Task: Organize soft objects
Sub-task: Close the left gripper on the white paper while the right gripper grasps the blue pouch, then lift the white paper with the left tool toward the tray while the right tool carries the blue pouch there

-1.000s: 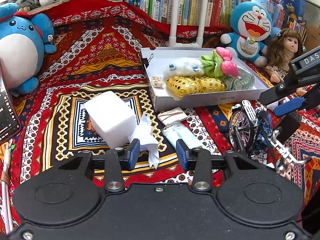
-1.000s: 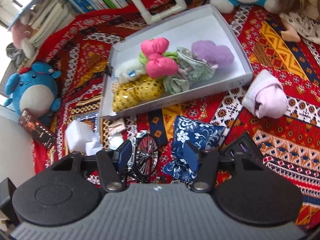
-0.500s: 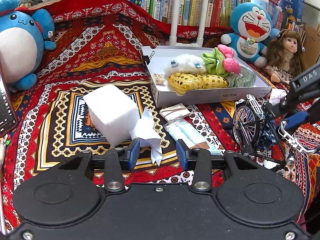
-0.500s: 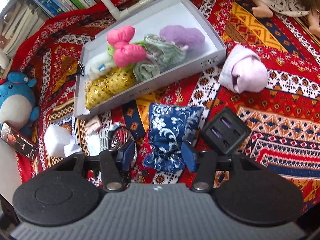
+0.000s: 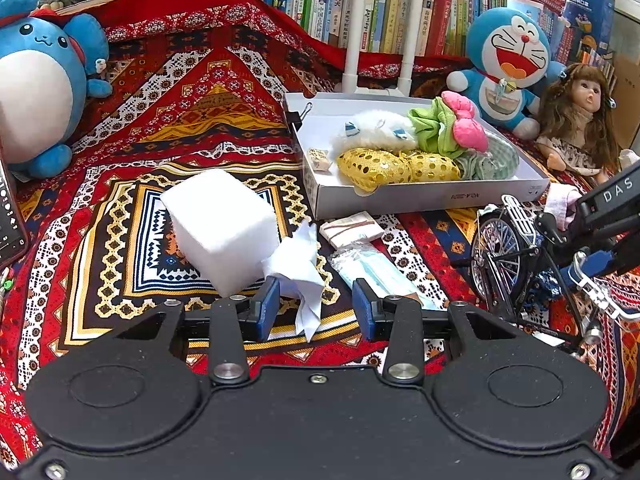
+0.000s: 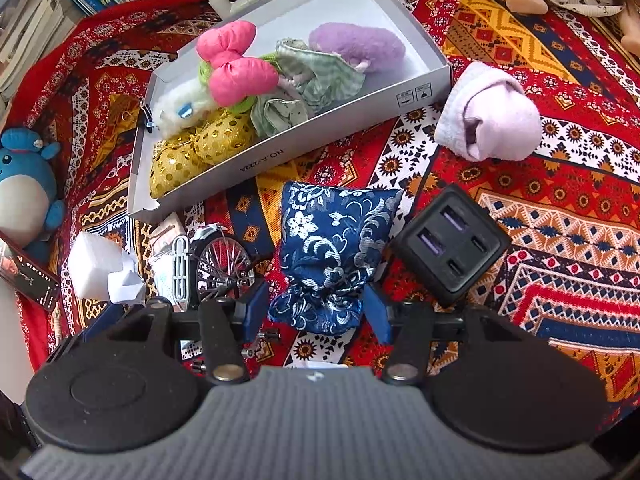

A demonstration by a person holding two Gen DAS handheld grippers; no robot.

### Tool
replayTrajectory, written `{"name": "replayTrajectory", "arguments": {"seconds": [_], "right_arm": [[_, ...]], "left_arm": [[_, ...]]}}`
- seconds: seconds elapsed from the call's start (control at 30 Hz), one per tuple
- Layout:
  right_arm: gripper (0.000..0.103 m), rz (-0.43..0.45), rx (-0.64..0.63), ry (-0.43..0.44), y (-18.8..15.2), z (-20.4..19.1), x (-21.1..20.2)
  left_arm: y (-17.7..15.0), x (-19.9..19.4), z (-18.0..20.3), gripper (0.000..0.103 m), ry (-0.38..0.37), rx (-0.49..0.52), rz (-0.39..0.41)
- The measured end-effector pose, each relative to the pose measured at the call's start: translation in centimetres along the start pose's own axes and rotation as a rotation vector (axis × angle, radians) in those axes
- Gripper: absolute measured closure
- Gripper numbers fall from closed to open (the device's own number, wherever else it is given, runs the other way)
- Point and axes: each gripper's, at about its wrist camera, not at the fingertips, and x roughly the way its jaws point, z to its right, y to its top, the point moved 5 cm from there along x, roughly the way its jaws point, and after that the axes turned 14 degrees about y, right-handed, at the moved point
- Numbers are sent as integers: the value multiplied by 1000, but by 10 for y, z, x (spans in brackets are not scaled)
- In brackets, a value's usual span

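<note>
Blue brocade pouch (image 6: 334,256) is framed by the open right tool (image 6: 316,312), flanked by a model bicycle (image 6: 216,268) and black charger (image 6: 450,242). White tissue (image 5: 298,266) is seen between the open left tool (image 5: 316,310). Only the right view shows the lilac towel (image 6: 488,126) beside the box (image 6: 332,144).

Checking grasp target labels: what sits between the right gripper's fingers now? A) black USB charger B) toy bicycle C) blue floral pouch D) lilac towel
C: in the right wrist view the blue floral pouch has its gathered neck between the open fingers of the right gripper; the charger, towel and bicycle lie outside them.
</note>
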Motion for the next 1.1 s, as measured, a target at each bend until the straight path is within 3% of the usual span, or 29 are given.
{"name": "replayTrajectory", "arguments": {"seconds": [0.1,0.13,0.17,0.2,0.37,0.5,0.8,1.1], "right_arm": [[45,-6,-2,-1,0,1,4],[49,-11,-4,-1,-1,1,5],[50,-14,-5,0,-1,1,6],[53,-16,-6,1,-1,1,7],[58,-17,-34,-4,-3,0,7],[62,-15,-51,-1,-5,0,1],[64,-39,-110,27,-25,0,-17],[64,-7,-301,15,-52,4,-31]], "left_arm": [[0,4,0,68,8,-18,-11],[-1,6,-1,74,9,-27,-20],[-2,8,-1,87,12,-33,-29],[-3,10,-2,91,14,-37,-41],[-8,7,-4,93,36,-39,-45],[-13,-3,-4,93,1,-33,-64],[-41,-37,5,93,-25,81,-78],[-70,-66,4,93,-35,93,-67]]}}
